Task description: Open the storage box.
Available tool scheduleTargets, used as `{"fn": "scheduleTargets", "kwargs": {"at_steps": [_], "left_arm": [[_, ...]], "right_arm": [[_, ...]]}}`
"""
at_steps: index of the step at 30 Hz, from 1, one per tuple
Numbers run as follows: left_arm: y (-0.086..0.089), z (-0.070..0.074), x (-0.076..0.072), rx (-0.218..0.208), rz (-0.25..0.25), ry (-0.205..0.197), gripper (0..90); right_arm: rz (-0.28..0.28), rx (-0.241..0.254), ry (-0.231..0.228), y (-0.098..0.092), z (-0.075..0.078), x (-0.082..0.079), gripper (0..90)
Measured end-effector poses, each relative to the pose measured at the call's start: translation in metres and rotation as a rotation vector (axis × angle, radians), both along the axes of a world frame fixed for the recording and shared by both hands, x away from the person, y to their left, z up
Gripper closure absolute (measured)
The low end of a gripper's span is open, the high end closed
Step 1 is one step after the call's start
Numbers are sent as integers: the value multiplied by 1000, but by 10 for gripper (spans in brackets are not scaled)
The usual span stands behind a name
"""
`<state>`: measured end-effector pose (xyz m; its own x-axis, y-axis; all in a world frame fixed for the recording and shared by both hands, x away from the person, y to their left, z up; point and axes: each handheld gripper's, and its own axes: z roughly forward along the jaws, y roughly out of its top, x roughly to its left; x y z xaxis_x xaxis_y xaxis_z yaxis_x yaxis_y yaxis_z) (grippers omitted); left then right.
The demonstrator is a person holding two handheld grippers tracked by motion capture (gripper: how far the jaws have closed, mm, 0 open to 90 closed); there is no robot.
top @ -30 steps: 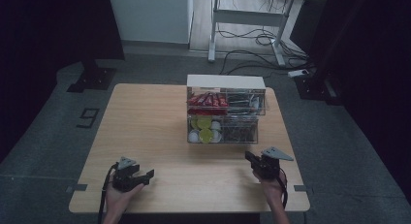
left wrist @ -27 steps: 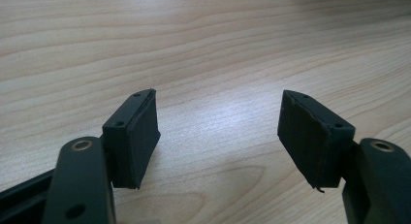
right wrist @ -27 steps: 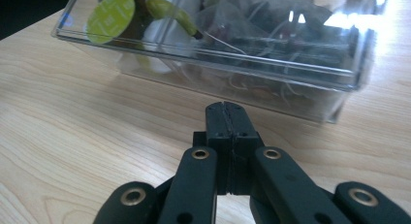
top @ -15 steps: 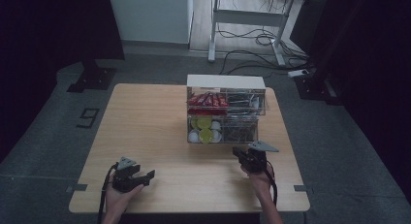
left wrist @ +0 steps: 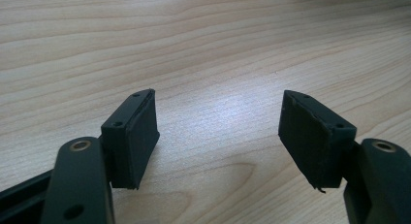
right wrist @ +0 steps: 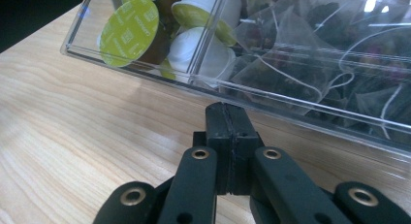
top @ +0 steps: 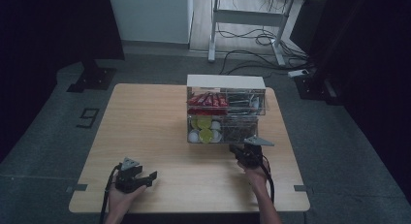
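A clear plastic organizer stands at the middle of the wooden table. It holds red packets, green-lidded pods and tea bags. My right gripper is shut with nothing in it, just in front of the organizer's front right part. In the right gripper view the closed tips sit close to the clear front wall, with pods and tea bags behind it. My left gripper rests near the table's front left, open, its jaws wide apart over bare wood.
A white box top sits at the organizer's back. Beyond the table stand a white desk frame and cables on the floor. A black stand base lies to the far left.
My right gripper has moved left and forward, up to the organizer's front. The left gripper has stayed in place.
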<state>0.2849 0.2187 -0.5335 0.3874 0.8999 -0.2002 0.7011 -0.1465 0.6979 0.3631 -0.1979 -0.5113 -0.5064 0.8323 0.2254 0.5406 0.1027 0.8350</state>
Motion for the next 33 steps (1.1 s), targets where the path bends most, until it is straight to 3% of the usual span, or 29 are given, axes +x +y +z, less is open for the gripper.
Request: {"fn": "scheduleTargets", "kwargs": {"at_steps": [6,20,23,33], "left_arm": [[-1,-1,0,3,2,4,305],[-4,-5,2,17,-5,13,306],[-5,-7,2,20,-6,16,306],[-5,-7,2,21,-5,12,307]], "right_arm": [[0,-26,-10,2,1,-1,896],[-22,-11,-25,-8,-3,-3,896],[-20,-57,-18,-7,-6,-3,896],[-57,-18,-22,-16,-5,-3,896]]}}
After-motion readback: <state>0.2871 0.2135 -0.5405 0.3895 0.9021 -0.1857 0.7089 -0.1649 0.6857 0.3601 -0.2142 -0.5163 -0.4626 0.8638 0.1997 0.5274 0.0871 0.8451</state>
